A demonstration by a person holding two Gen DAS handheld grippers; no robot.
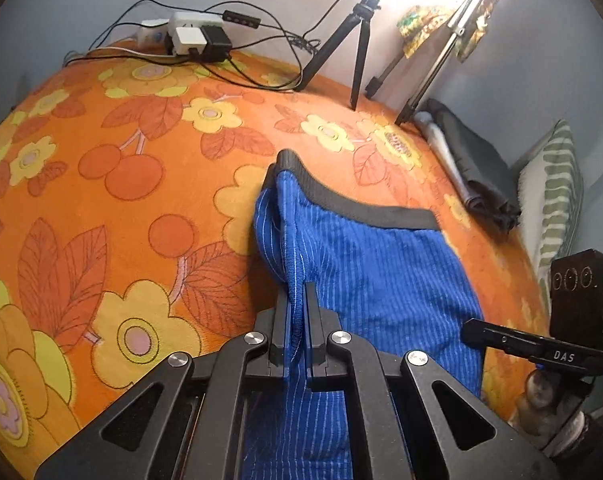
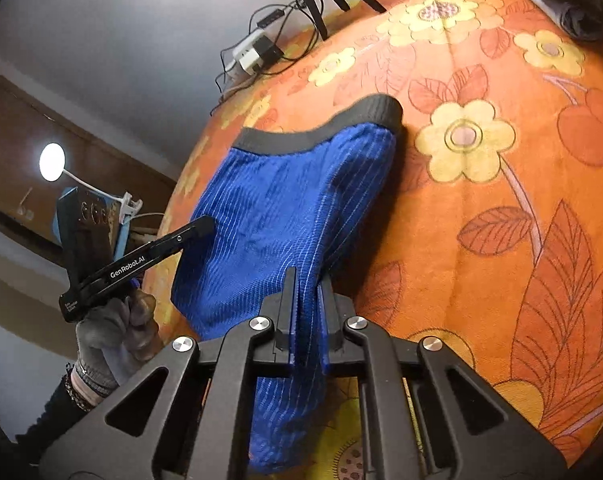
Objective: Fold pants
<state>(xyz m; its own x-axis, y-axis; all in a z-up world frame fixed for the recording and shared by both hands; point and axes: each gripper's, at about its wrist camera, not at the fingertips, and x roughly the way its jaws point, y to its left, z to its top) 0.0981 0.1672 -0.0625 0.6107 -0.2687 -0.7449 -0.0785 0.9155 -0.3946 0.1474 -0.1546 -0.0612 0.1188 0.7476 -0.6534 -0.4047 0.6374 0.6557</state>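
Blue pants (image 1: pixel 361 264) clamped by both tools, left tool (image 1: pixel 298 304), right tool (image 2: pixel 307 296), tripod (image 1: pixel 343 48) behind

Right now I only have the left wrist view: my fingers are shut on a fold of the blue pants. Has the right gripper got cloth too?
Observer: Yes. The right gripper is shut on a fold of the blue pants.
Operator: Which part of the pants hangs from it?
Observer: The end away from the black waistband; cloth drapes down between the fingers.
Operator: Anything behind my left gripper I should know of?
Observer: A lit round lamp on a white arm, past the edge of the orange floral bedspread.
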